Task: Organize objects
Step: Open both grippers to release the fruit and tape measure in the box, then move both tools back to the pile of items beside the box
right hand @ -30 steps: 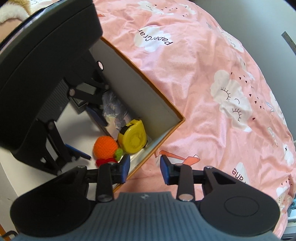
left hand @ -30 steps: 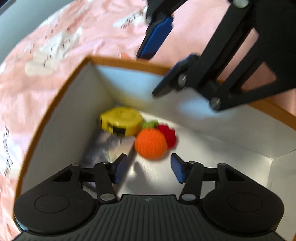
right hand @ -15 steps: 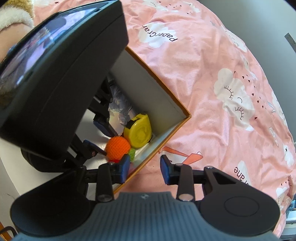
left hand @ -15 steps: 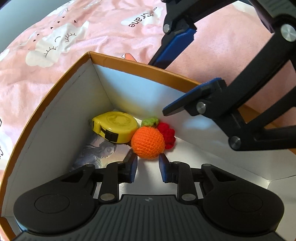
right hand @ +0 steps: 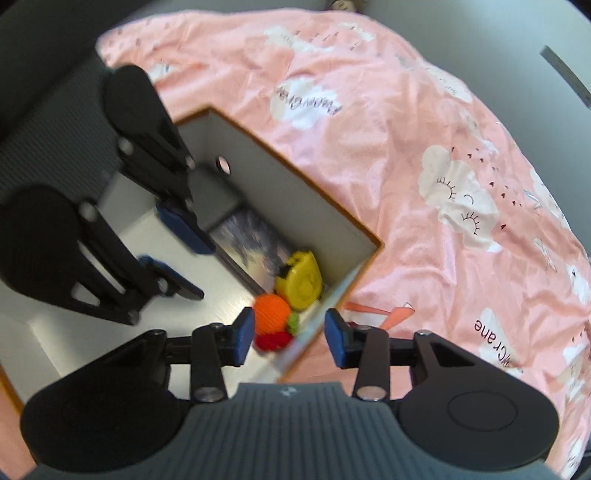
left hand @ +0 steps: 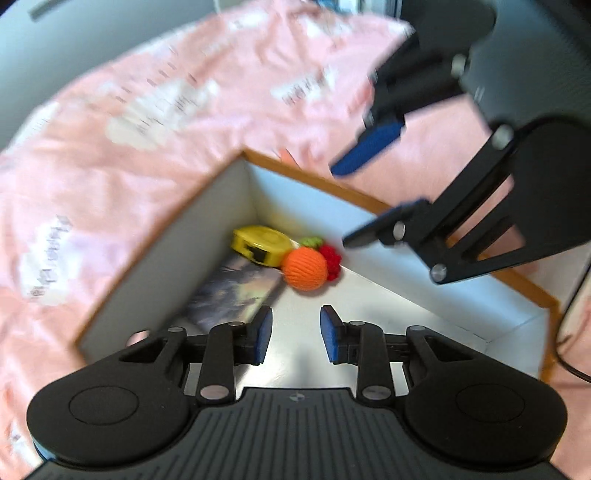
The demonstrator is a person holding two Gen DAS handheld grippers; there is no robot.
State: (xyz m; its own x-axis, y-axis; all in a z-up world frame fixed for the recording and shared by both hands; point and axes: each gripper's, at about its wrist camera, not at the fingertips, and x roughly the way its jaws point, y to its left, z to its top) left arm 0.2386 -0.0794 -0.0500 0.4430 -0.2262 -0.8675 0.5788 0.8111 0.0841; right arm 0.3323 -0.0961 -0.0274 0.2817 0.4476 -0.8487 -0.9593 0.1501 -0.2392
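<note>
Box (left hand: 207, 206) corner holds tape measure (left hand: 263, 242), crocheted orange (left hand: 306, 268) and card (left hand: 236, 291).

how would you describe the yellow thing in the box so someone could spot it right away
Find the open box with white walls and an orange rim on the pink cloud-print cloth. In its far corner lies the yellow tape measure, partly on a flat printed booklet. It is the only hard, glossy yellow item; the orange crochet ball beside it is yarn.

A pink sheet (right hand: 424, 155) printed with white sleepy-eyed clouds (right hand: 458, 199) and dark lettering covers the bed, lying rumpled in soft daylight. Beyond its edge is a plain grey floor (right hand: 498, 33).
</note>
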